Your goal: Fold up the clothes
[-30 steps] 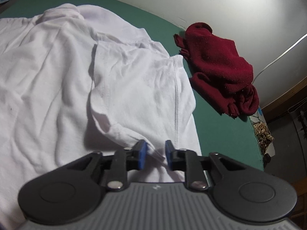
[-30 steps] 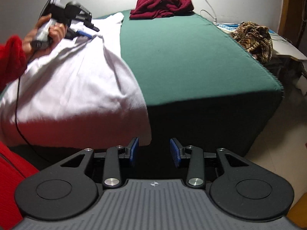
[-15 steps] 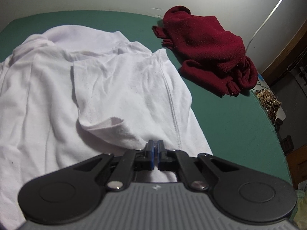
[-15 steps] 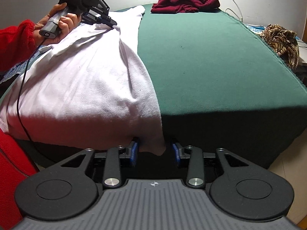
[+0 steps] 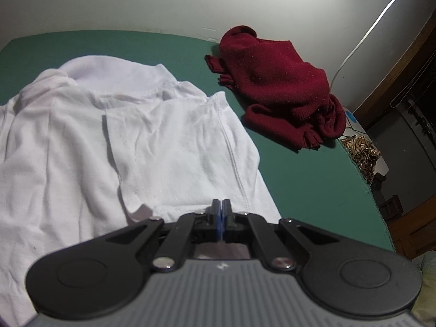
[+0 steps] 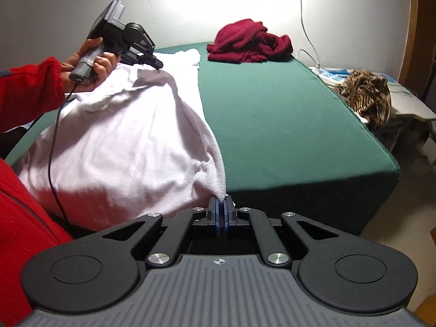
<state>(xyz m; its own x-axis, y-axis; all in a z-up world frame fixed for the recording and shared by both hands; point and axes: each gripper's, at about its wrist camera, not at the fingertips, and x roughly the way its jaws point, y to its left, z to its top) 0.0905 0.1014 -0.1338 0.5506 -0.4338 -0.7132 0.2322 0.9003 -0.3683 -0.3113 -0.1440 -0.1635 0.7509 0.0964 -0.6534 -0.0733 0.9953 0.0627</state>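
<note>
You've got both jaws clamped on the white shirt (image 6: 122, 147) on the green table (image 6: 272, 114): right gripper (image 6: 221, 205) on its bottom corner, left gripper (image 5: 221, 208) at the sleeve.

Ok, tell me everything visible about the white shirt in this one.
The white shirt is a soft, wrinkled knit garment lying on the green table cover, with one sleeve folded over its body. Its near hem hangs over the table edge. The right gripper is shut on the hem corner, and the left gripper is shut on fabric near the sleeve, raising it slightly. It lies apart from the dark red garment at the table's far end.
</note>
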